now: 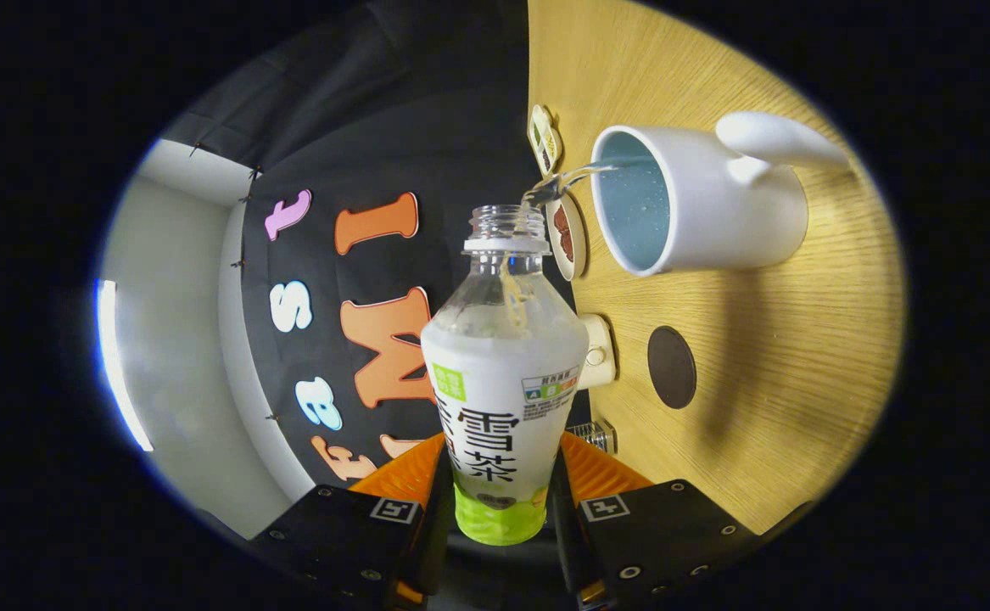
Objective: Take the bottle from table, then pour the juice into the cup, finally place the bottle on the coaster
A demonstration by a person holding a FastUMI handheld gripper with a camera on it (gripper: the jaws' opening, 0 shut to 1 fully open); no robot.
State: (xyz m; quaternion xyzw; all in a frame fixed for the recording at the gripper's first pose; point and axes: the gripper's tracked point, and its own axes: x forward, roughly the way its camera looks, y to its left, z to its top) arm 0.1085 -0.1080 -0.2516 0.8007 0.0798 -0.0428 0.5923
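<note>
**Mid-pour: bottle tipped over the cup**

The gripper (501,496) has the bottle (505,373) clamped between its two fingers, each pressing a side of the labelled lower body, closed only as far as the bottle's width allows. The bottle is rolled onto its side, cap off, and a thin clear stream (564,178) runs from its open mouth across into the white cup (698,199), landing just inside the near rim. The cup's pale blue inside shows liquid gathering.

To do this step well, I would hold the tilt steady and keep the mouth close above the rim, since the stream enters near the lip and a small drift would put it on the table. Raising the tilt slowly as the level drops should keep the flow thin. The grip sits low on the bottle, so the neck may swing; a firm squeeze matters.

The table (766,373) is light wood with visible grain. A dark round coaster (672,367) lies on it, apart from the cup on the side away from its handle, with nothing on it. Round patterned discs (567,233) lie near the table's edge beyond the bottle mouth. Behind hangs black cloth, with a pale wall (172,339) beside it.
</note>
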